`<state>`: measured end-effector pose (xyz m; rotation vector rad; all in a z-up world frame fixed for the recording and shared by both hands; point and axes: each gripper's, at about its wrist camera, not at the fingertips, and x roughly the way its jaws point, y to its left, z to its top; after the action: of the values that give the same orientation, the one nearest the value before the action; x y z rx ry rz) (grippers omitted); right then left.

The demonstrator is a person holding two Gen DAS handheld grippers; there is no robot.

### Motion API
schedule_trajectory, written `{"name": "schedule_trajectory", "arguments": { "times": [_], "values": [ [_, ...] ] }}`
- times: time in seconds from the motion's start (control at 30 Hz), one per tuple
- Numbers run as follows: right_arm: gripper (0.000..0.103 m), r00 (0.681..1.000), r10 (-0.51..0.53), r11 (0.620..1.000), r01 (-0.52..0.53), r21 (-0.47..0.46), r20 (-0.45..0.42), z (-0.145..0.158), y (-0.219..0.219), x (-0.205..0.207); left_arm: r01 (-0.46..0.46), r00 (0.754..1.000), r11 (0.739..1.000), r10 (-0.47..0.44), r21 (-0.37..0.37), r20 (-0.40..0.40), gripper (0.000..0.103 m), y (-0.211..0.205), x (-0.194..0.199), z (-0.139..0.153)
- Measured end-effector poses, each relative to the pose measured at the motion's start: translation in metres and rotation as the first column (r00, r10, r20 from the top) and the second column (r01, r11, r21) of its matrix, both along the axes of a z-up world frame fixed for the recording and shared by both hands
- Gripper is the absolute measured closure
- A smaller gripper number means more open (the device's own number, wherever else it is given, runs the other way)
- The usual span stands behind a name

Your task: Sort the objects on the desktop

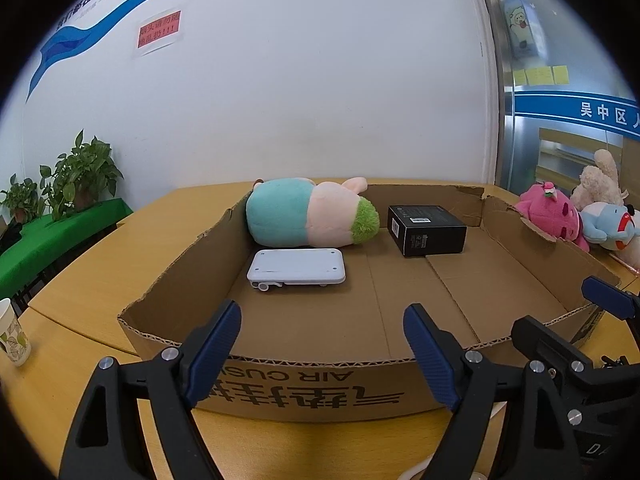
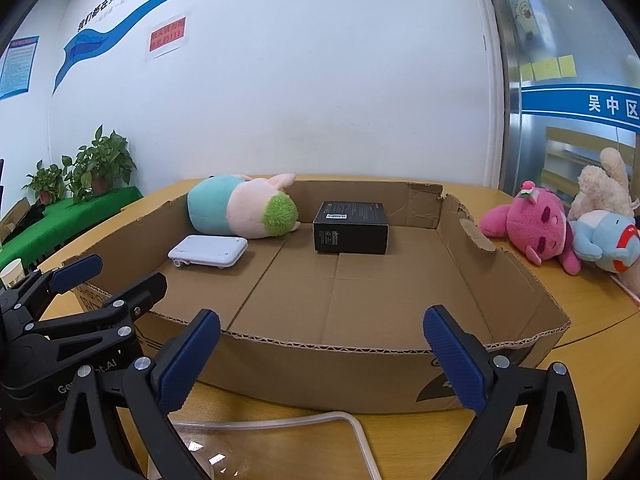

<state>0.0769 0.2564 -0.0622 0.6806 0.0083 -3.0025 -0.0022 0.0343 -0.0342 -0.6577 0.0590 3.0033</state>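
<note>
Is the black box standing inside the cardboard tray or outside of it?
Inside. The black box rests on the floor of the cardboard tray, with the tray walls around it on every side.

Wooden table [image 2: 592, 332], tan top. Directly on it: one shallow cardboard tray [image 2: 320, 368], open-topped, torn rim; one paper cup [image 1: 12, 338] with leaf print, at left edge; three plush toys at right, pink [image 2: 528, 224], blue [image 2: 604, 240], cream [image 2: 600, 188], touching one another; one clear plastic piece [image 2: 280, 432] at near edge.
</note>
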Motion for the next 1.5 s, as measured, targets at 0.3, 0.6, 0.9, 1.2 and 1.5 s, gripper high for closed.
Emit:
{"name": "schedule_trajectory", "arguments": {
  "times": [0.3, 0.6, 0.9, 1.2, 1.5],
  "values": [
    [0.000, 1.000, 0.000, 1.000, 0.000, -0.001, 0.000, 0.000, 0.000, 0.000, 0.001, 1.000, 1.000, -0.001, 0.000, 0.000, 0.020, 0.000, 0.000, 0.000],
    [0.000, 1.000, 0.000, 1.000, 0.000, -0.001, 0.000, 0.000, 0.000, 0.000, 0.001, 1.000, 1.000, -0.001, 0.000, -0.001, 0.020, 0.000, -0.001, 0.000],
    [0.000, 1.000, 0.000, 1.000, 0.000, -0.001, 0.000, 0.000, -0.001, 0.000, 0.001, 1.000, 1.000, -0.001, 0.000, -0.001, 0.020, 0.001, -0.001, 0.000],
    [0.000, 1.000, 0.008, 0.999, -0.009, 0.042, 0.018, 0.001, -0.004, 0.005, 0.001, 1.000, 1.000, -0.001, -0.004, -0.001, 0.019, 0.001, -0.001, 0.001],
    [0.000, 0.994, 0.060, 0.983, -0.044, -0.176, 0.090, 0.039, 0.079, 0.094, 0.000, 1.000, 1.000, 0.000, -0.008, 0.000, 0.018, 0.000, -0.002, 0.000]
  ]
}}
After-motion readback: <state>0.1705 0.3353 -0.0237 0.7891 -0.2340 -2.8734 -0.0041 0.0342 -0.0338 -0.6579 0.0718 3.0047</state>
